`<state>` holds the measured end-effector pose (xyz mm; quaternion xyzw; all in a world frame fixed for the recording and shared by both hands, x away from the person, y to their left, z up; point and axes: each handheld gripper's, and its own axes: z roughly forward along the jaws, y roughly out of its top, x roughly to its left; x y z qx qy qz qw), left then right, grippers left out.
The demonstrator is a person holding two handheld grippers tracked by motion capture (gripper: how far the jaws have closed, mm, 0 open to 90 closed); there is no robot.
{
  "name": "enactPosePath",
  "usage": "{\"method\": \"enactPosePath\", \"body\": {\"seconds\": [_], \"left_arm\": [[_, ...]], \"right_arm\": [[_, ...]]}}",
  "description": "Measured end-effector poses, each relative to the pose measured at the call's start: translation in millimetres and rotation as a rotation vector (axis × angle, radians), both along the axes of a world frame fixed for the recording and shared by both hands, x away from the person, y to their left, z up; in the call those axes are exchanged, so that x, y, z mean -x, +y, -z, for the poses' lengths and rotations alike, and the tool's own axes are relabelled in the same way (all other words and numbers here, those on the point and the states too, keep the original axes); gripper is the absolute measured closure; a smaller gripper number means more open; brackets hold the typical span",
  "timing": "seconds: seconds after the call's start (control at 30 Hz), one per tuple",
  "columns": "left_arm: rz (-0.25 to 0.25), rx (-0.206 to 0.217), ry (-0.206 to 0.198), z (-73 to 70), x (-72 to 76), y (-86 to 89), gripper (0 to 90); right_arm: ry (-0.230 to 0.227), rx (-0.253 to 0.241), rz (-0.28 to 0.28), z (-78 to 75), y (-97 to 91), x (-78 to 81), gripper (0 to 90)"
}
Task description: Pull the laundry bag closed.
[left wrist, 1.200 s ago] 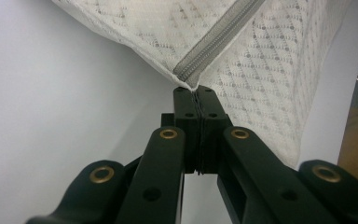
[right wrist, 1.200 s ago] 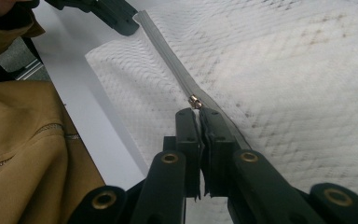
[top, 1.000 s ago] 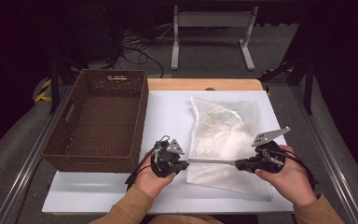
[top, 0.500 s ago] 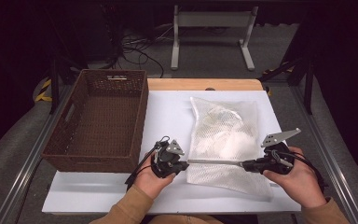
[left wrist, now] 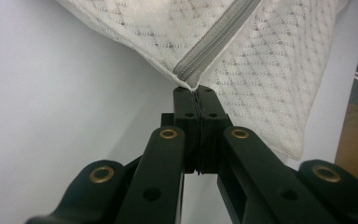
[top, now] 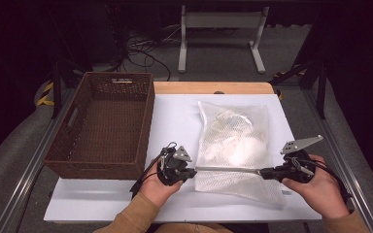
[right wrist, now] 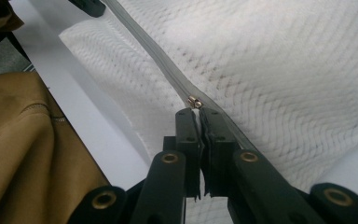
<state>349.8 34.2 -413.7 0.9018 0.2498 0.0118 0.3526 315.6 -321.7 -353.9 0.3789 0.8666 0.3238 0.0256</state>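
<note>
Mesh bag (top: 235, 145) zipper (top: 226, 170) stretched level between both clamped grippers.

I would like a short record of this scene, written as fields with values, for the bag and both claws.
bag: white mesh bag, lying flat on the white table
zipper: grey zipper, stretched between the claws
left claw: shut on the zipper's end
right claw: shut at the zipper pull
basket: brown wicker basket, beside the bag
</note>
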Motion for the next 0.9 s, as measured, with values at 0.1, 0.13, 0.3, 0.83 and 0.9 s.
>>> {"method": "enactPosePath", "body": {"seconds": [0.1, 0.13, 0.3, 0.83, 0.9], "left_arm": [[-0.006, 0.004, 0.002, 0.7, 0.0, 0.0, 89.3], [-0.006, 0.004, 0.002, 0.7, 0.0, 0.0, 89.3], [-0.006, 0.001, 0.001, 0.8, 0.0, 0.3, 89.3], [-0.005, -0.006, -0.001, 1.7, -0.5, 1.7, 89.3], [-0.007, -0.006, 0.001, 1.8, -0.4, 1.8, 89.3]], "right_arm": [[0.005, 0.005, 0.006, 0.6, -4.1, 0.8, 86.8], [0.005, 0.005, 0.006, 0.6, -4.1, 0.8, 86.8], [0.012, 0.002, 0.025, 2.0, -11.4, 2.3, 86.7], [0.031, 0.0, 0.077, 8.3, -30.6, 5.6, 86.8], [0.035, -0.002, 0.083, 9.1, -33.5, 5.9, 86.8]]}}
